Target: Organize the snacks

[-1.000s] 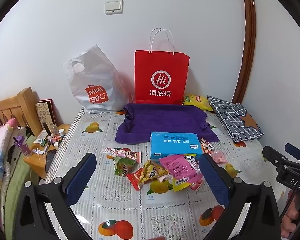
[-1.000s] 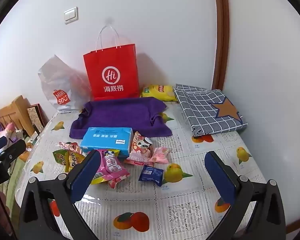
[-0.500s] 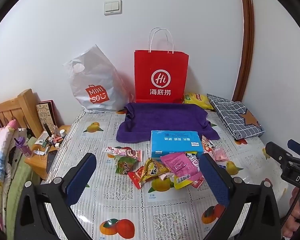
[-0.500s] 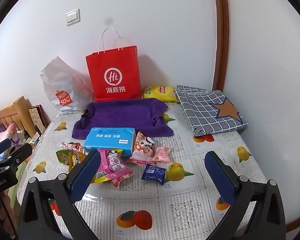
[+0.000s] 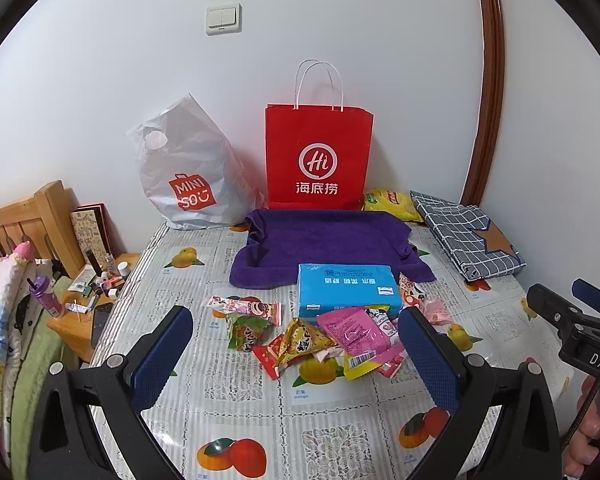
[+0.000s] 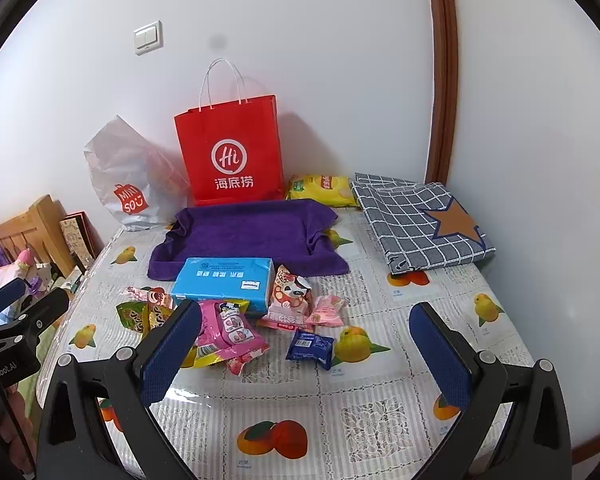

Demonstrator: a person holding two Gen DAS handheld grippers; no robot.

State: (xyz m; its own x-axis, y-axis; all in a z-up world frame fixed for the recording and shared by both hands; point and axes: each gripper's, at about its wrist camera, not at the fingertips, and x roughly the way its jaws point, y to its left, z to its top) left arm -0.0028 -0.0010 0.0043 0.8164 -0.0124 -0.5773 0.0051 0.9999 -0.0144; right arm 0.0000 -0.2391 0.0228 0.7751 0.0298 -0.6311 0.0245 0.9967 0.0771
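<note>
Several snack packets lie in a loose heap mid-table: a pink packet (image 5: 356, 334) (image 6: 232, 326), a yellow-red triangular packet (image 5: 300, 342), a green packet (image 5: 246, 330), a long strawberry-print bar (image 5: 246, 308), a dark blue packet (image 6: 310, 348) and pink-white packets (image 6: 290, 294). A blue tissue pack (image 5: 348, 290) (image 6: 224, 284) lies just behind them. Behind that sits a purple cloth tray (image 5: 328, 240) (image 6: 248, 236). My left gripper (image 5: 296, 354) hovers open in front of the heap. My right gripper (image 6: 306, 354) is open too, above the dark blue packet's side of the table. Neither holds anything.
A red paper bag (image 5: 318, 156) and a white plastic bag (image 5: 188, 184) stand against the wall. A yellow chip bag (image 6: 324, 188) and a folded checked cloth (image 6: 420, 224) lie at the back right. A wooden nightstand (image 5: 96, 304) with small items sits left of the table.
Both grippers have drifted slightly, so the table contents sit a little higher and farther in view. Nothing on the table has moved and both grippers stay open.
</note>
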